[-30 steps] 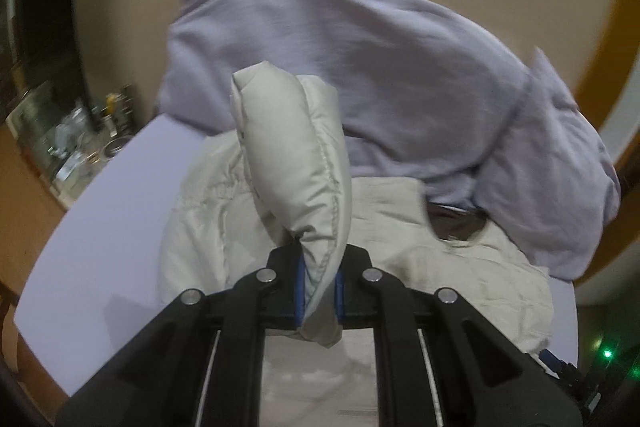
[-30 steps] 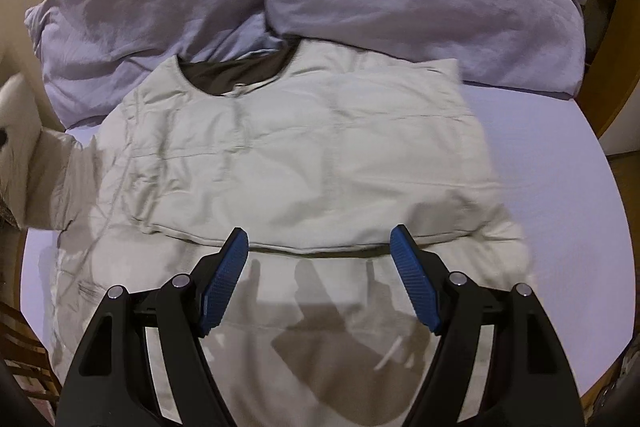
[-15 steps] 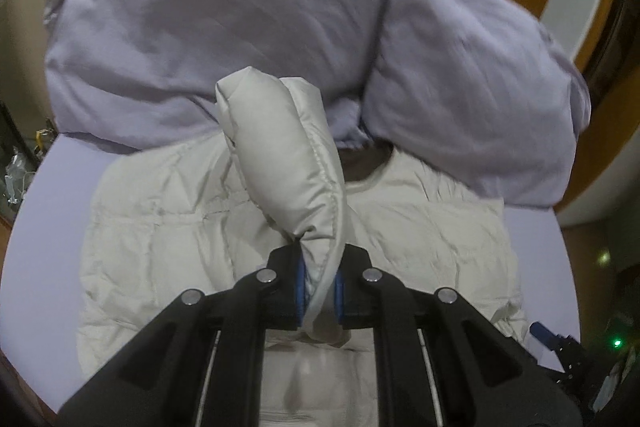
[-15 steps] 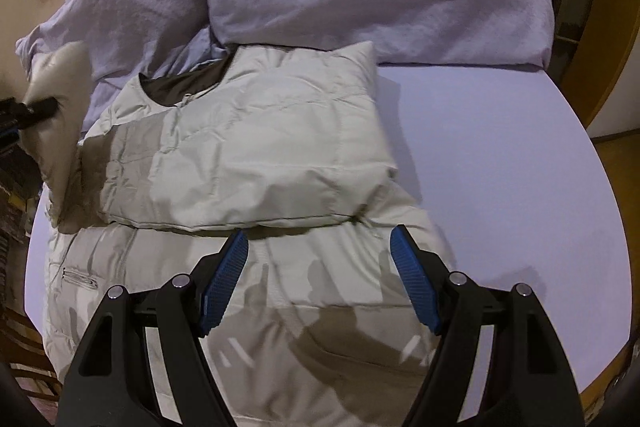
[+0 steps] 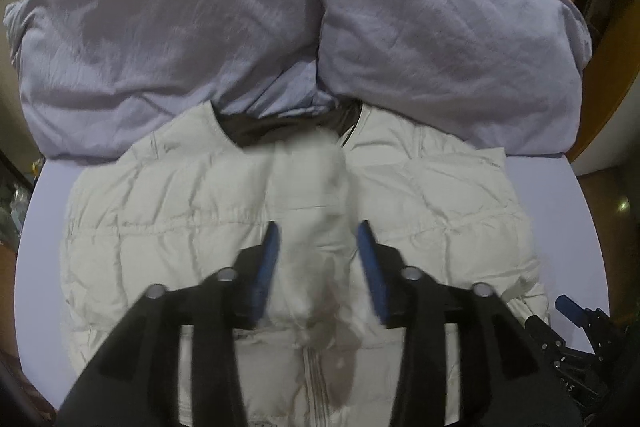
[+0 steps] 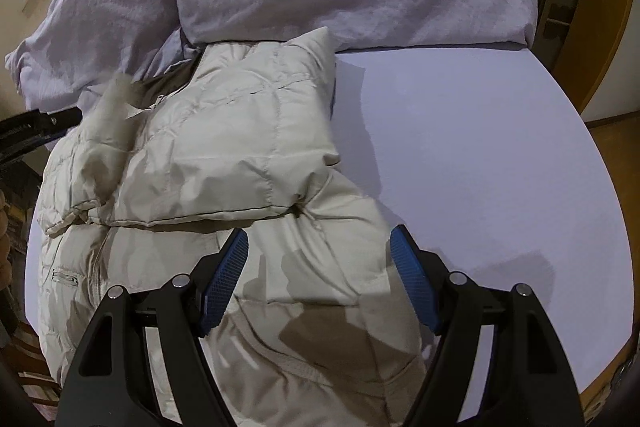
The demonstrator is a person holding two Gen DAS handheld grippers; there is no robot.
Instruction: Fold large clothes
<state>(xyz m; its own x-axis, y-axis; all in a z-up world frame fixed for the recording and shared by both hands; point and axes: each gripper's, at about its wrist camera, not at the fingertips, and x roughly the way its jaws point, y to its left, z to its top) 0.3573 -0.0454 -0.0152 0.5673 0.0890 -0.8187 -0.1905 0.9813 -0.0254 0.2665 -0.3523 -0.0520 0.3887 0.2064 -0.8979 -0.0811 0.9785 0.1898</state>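
Note:
A cream puffer jacket (image 5: 168, 211) lies face up on the lilac bed sheet (image 6: 460, 155), collar toward the pillows. Its right sleeve is folded across the chest (image 6: 240, 131). My left gripper (image 5: 318, 247) is open above the jacket's middle. The left sleeve (image 5: 316, 195), blurred, sits loose between the jaws and drops onto the chest. My right gripper (image 6: 320, 255) is open and empty above the jacket's lower right side. The left gripper's black tip (image 6: 44, 121) shows at the left of the right wrist view.
Two lilac pillows (image 5: 432, 27) lie against the wall behind the collar. Bare sheet lies to the right of the jacket. The right gripper's blue pad (image 5: 568, 307) pokes in at the lower right of the left wrist view. Wooden floor (image 6: 616, 163) lies past the bed edge.
My left gripper carried the sleeve over the jacket's middle, then opened and let it go. My right gripper shifted right and stayed open.

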